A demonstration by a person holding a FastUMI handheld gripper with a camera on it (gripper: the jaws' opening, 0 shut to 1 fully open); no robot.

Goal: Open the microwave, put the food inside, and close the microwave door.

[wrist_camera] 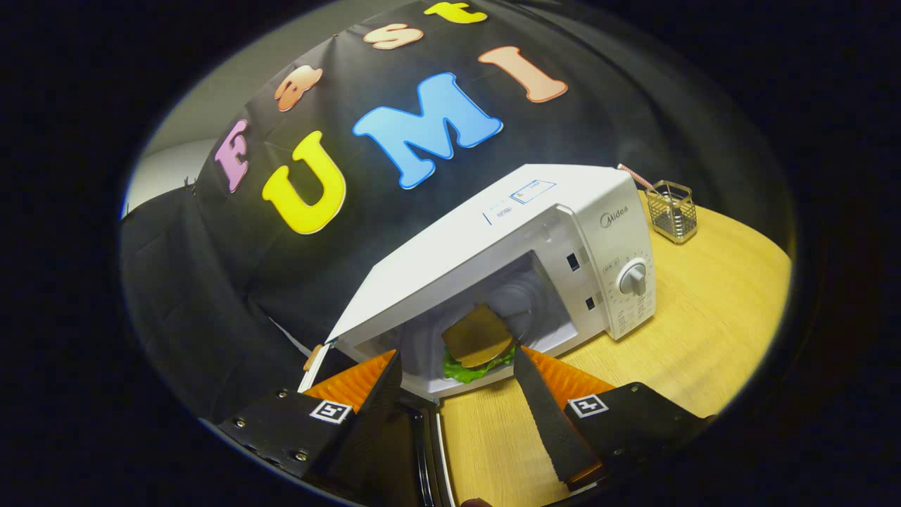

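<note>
The white microwave (507, 232) stands on the wooden table (711, 324) with its door (314, 370) swung open to the left, under my left finger. A sandwich (479, 338) with brown bread and green lettuce lies in the mouth of the cavity, just inside the front sill. My gripper (457, 355) is open, its fingertips reaching the sill on either side of the sandwich. The right finger (542, 401) is close beside the sandwich, and a gap shows between the left finger (380, 394) and the bread.
The control panel with a round knob (633, 278) is on the microwave's right side. A wire mesh holder (672, 210) stands behind it on the table. Bare wood stretches to the right of the microwave and in front of it.
</note>
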